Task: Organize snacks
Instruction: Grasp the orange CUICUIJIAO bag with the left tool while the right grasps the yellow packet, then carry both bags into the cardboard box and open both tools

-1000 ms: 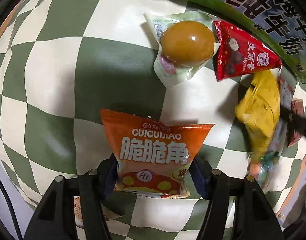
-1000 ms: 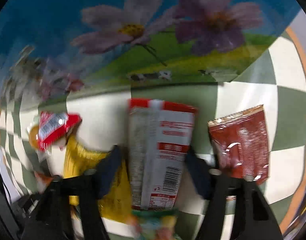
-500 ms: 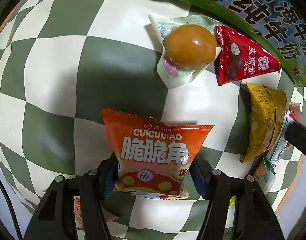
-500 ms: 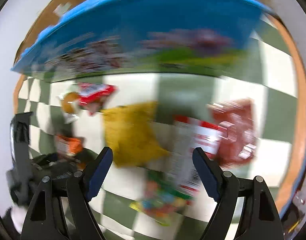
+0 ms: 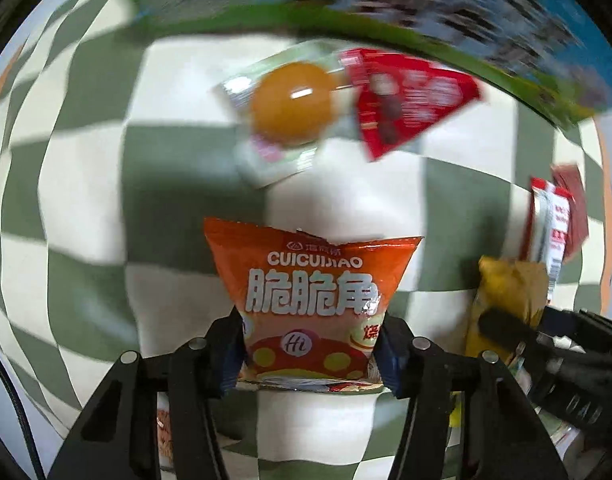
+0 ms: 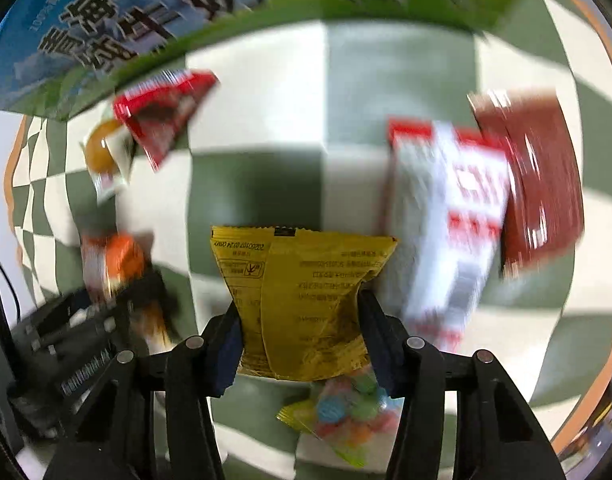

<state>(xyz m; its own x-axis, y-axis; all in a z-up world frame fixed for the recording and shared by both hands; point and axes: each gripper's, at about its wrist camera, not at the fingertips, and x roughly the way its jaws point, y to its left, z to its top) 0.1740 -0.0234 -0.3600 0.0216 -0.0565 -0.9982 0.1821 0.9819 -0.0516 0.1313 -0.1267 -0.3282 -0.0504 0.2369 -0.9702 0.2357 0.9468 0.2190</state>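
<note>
My left gripper (image 5: 310, 344) is shut on an orange snack bag (image 5: 310, 280) and holds it above the checkered cloth. My right gripper (image 6: 302, 332) is shut on a yellow snack packet (image 6: 302, 288), back side up. In the left wrist view the right gripper (image 5: 546, 344) shows at the right with the yellow packet (image 5: 510, 292). In the right wrist view the left gripper (image 6: 94, 320) shows at the left with the orange bag (image 6: 114, 256). A packed egg (image 5: 292, 106) and a red triangular packet (image 5: 406, 96) lie ahead.
A blue and green milk carton (image 5: 386, 4) stands along the far edge, also in the right wrist view (image 6: 146, 12). A red and white packet (image 6: 446, 220) and a dark red sachet (image 6: 542, 184) lie right. A colourful candy bag (image 6: 346, 420) lies under my right gripper.
My right gripper let go of the red and white packet, swung left and closed on the yellow packet. My left gripper still holds the orange bag and has pulled back a little.
</note>
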